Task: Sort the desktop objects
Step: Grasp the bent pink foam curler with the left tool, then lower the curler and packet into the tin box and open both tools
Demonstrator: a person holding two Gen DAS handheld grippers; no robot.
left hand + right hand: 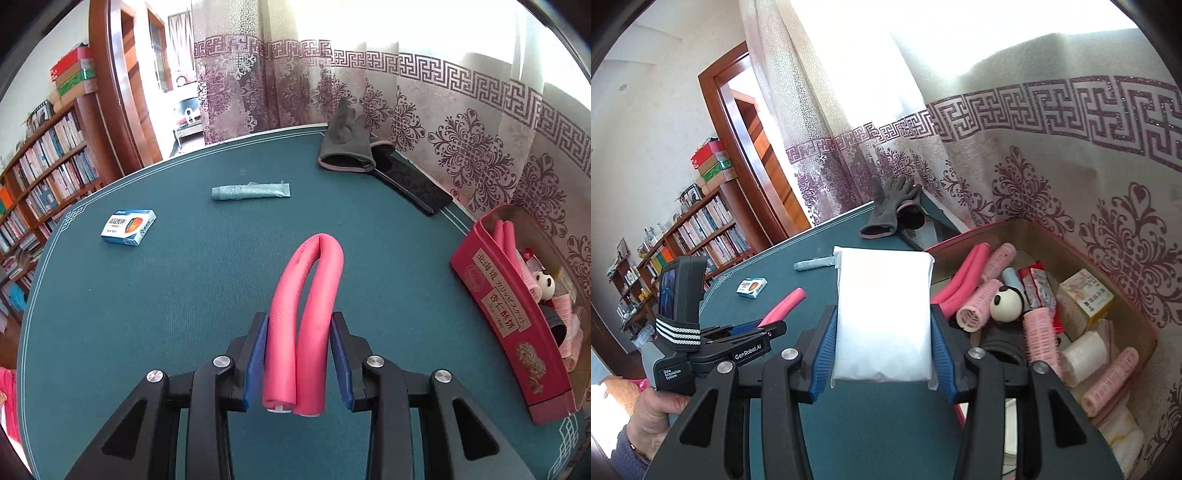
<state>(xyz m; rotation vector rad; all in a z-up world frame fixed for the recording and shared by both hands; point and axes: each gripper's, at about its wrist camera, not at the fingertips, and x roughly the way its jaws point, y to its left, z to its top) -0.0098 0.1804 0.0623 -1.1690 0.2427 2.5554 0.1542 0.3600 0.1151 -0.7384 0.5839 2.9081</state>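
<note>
Currently I see green table felt (147, 314), curtains (461, 155), possibly a doorway; left gripper (299, 354) clamps bent pink foam roller (306, 295), right gripper (884, 343) clamps white packet (884, 314) beside red box (1145, 332).

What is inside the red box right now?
In the red box: pink hair rollers, a bent pink foam stick, a panda toy, small cartons and white rolls. Its bottom layer and near corner are covered.

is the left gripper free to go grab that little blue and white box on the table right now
Probably not yet. The left gripper is shut on a bent pink foam roller, so its jaws are full. The small box lies in the open on the green table with nothing around it; once the roller is dropped, the way looks free.
</note>
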